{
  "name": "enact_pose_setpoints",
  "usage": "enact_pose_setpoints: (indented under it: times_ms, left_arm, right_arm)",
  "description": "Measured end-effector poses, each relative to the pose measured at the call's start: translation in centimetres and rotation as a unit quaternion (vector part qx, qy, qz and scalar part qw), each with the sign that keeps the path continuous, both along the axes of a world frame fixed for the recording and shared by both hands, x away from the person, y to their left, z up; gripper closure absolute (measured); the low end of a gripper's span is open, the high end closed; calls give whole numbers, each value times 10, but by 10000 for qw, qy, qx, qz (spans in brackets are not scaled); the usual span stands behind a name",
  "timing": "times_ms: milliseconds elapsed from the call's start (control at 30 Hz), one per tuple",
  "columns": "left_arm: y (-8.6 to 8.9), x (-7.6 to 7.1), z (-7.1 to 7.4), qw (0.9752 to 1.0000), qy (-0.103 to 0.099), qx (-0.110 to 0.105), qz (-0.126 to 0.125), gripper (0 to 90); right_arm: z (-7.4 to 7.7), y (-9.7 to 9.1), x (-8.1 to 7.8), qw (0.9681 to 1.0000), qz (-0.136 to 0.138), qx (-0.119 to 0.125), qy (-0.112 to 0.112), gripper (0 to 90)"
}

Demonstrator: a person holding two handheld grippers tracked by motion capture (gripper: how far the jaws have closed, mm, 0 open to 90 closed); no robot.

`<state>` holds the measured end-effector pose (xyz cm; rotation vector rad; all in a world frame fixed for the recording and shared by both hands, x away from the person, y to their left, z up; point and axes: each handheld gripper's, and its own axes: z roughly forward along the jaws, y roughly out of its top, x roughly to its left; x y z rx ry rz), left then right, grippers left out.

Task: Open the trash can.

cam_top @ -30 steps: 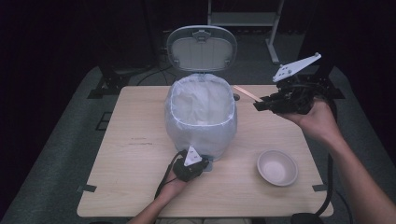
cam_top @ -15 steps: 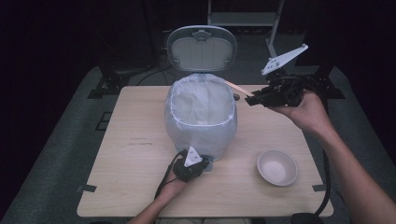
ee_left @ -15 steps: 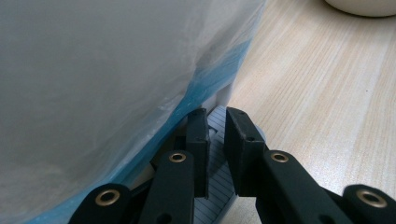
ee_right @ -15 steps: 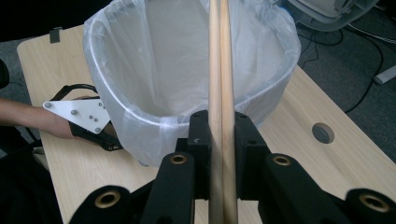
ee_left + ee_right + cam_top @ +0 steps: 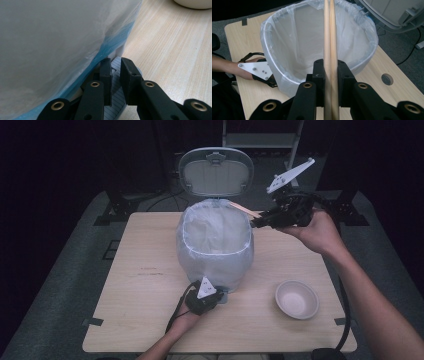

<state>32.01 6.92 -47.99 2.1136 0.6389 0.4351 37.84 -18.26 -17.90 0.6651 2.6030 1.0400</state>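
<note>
From my seat I can't see the foot of the bin (image 5: 215, 247) in the high view, since my left claw (image 5: 218, 296) and its grey plate cover the spot, and the far tips of the chopsticks (image 5: 245, 208) run out of the top edge of the right claw view. In the left claw view the bin's bag-covered wall blocks most of the picture, and a ribbed grey pedal (image 5: 115, 82) at the bin's base sits under and between the jaws, which are drawn narrow, close together over it; whether they actually press on it I cannot tell. My right claw (image 5: 329, 72) is clamped on the pair of wooden chopsticks (image 5: 329, 37), held raised off the tabletop (image 5: 140, 285) so they point over the bin's open, bag-lined mouth at its right rim. The lid (image 5: 216, 171) stands upright behind. A pale bowl (image 5: 296, 299) sits on the tabletop to the right. I can read no brand, label or writing anywhere.
</note>
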Motion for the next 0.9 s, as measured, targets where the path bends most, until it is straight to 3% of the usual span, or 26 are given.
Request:
enact_pose_setpoints:
  times_ms: [900]
  left_arm:
    - [0, 0, 0, 10000, 11, 5, -13, 801]
  right_arm:
    - [13, 39, 16, 9997, 241, -103, -22, 791]
